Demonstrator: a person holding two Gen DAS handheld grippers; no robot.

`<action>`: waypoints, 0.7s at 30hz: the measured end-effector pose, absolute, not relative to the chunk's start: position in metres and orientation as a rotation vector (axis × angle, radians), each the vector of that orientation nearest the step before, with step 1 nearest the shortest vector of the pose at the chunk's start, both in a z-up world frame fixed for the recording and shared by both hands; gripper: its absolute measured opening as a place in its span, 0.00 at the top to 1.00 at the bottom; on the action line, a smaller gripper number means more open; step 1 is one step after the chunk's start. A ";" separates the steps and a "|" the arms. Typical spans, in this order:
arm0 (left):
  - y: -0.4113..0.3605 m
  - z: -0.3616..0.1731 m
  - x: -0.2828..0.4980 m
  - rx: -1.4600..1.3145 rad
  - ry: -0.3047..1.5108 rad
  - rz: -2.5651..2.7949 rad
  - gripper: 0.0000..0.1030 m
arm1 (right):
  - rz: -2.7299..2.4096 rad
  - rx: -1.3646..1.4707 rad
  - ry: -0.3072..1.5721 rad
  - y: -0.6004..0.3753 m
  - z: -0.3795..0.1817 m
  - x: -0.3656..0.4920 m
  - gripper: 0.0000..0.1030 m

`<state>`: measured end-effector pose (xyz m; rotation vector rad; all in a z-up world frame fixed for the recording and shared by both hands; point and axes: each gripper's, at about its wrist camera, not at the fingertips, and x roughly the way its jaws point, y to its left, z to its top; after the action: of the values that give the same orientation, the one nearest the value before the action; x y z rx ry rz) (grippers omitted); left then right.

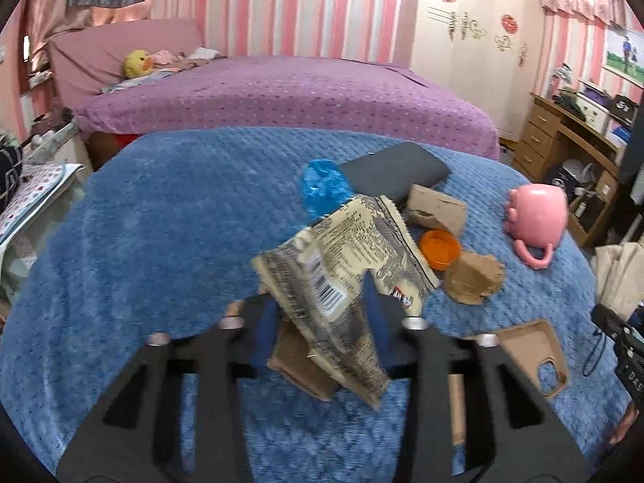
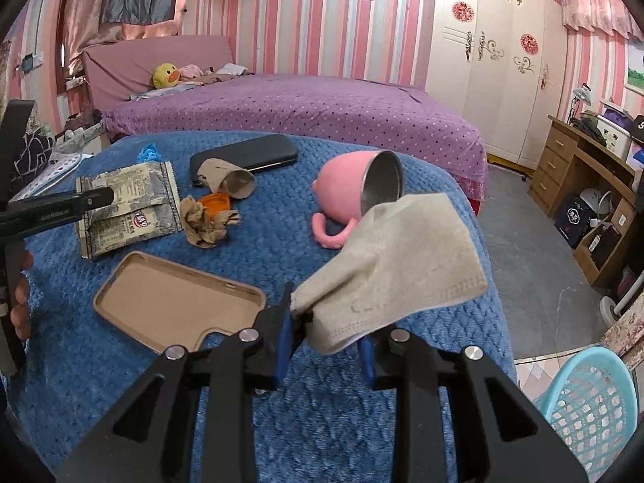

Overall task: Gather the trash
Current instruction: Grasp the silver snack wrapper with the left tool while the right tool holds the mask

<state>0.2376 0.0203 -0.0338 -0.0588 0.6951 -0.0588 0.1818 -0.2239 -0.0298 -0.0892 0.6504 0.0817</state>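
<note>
Through the left wrist, the left gripper (image 1: 322, 302) pinches a snack wrapper (image 1: 342, 277); beyond it lie a crumpled paper (image 1: 473, 277), orange cap (image 1: 439, 248) and cardboard tube (image 1: 436, 209). Through the right wrist, the right gripper (image 2: 326, 346) clamps a face mask (image 2: 394, 261); the basket (image 2: 591, 410) waits lower right. Most trash looks uncollected.

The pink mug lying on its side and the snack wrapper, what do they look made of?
The pink mug looks like glossy plastic or silicone outside, with a dull grey metal liner showing at its mouth, probably steel. The snack wrapper looks like thin printed plastic film: it crinkles, has a serrated seal edge and a barcode.
</note>
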 end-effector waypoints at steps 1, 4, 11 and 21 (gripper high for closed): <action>0.017 -0.033 0.236 -0.053 0.690 -0.072 0.85 | 0.080 -0.089 0.649 -0.224 -0.029 0.181 0.73; 0.008 -0.028 0.228 -0.042 0.671 -0.099 0.89 | 0.081 -0.092 0.641 -0.224 -0.028 0.180 0.73; -0.008 -0.016 0.199 0.015 0.620 -0.094 0.97 | 0.083 -0.102 0.628 -0.221 -0.027 0.175 0.73; 0.011 0.011 0.158 -0.039 0.543 -0.050 0.98 | 0.072 -0.113 0.633 -0.224 -0.028 0.175 0.73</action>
<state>0.1583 0.0105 0.0105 -0.0394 0.5426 -0.0500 0.1749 -0.2242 -0.0282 -0.1135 0.6329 0.0724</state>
